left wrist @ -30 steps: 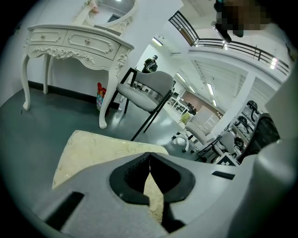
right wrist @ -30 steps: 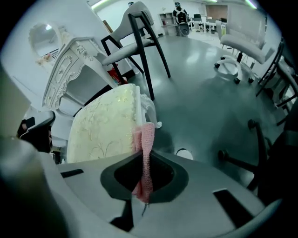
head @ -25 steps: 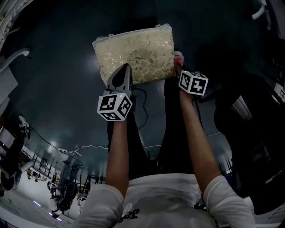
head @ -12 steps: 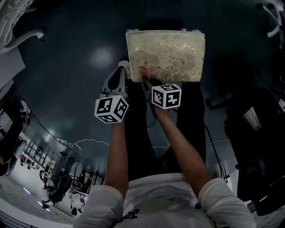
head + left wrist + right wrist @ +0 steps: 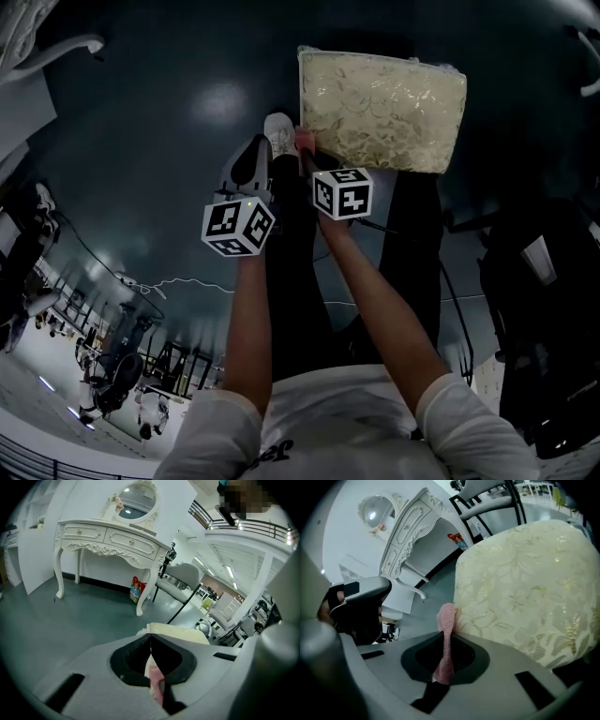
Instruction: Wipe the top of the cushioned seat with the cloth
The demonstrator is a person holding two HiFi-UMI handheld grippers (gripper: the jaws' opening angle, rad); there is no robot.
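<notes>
White dressing table [image 5: 112, 540], grey chair [image 5: 181, 575], glossy floor [image 5: 56, 620]

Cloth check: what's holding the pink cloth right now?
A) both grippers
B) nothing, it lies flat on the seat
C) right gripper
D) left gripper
C: the right gripper is shut on the cloth, which sticks up from its jaws at the seat's corner. The left gripper is shut on nothing, off to the side.

Cloth [image 5: 446, 639] pink knit; seat [image 5: 525, 588] cream, gold floral pattern; dresser [image 5: 108, 541] white.
</notes>
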